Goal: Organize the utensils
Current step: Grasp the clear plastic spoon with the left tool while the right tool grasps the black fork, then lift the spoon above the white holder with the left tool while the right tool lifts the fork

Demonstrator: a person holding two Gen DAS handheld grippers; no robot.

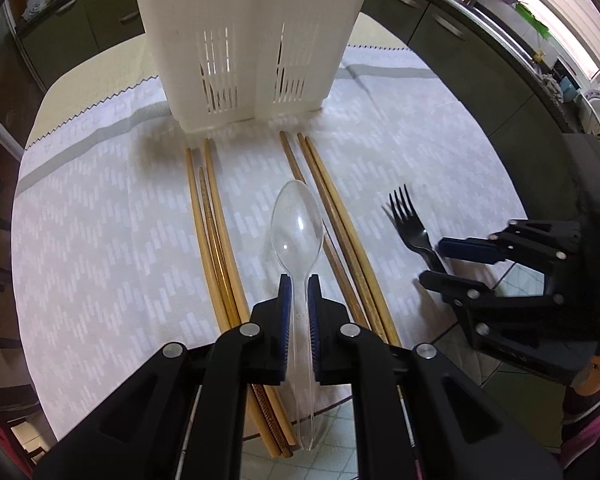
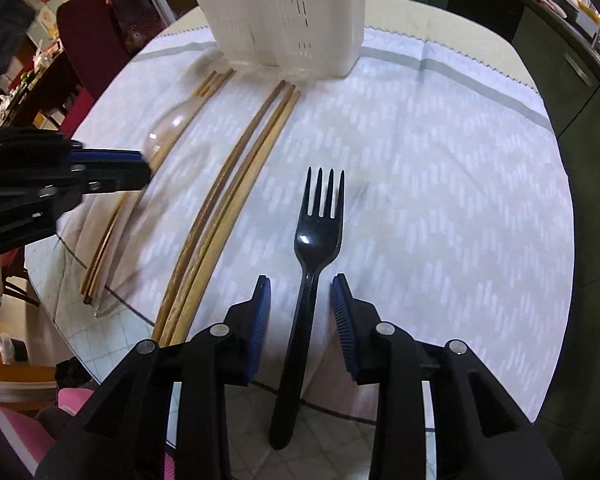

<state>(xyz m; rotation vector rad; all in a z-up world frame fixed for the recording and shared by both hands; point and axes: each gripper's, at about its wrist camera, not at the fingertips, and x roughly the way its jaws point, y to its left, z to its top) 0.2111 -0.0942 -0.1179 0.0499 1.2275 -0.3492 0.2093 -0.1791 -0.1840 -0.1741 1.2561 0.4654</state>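
Observation:
A clear plastic spoon [image 1: 298, 232] lies between two groups of wooden chopsticks, the left group [image 1: 214, 232] and the right group [image 1: 332, 216]. My left gripper [image 1: 299, 280] is shut on the spoon's handle. A black plastic fork [image 2: 319, 232] lies on the cloth, its handle past the table edge. My right gripper [image 2: 302, 284] is open, its jaws on either side of the fork's handle, apart from it. The white slotted utensil holder [image 1: 244, 40] stands at the far side. The fork [image 1: 410, 224] and right gripper [image 1: 440, 260] also show in the left wrist view.
A white patterned cloth [image 2: 440, 168] covers the round table. Dark cabinets [image 1: 480, 60] and a sink counter run along the right. A red chair [image 2: 88, 28] stands to the far left. The tiled floor [image 2: 340, 440] shows below the table edge.

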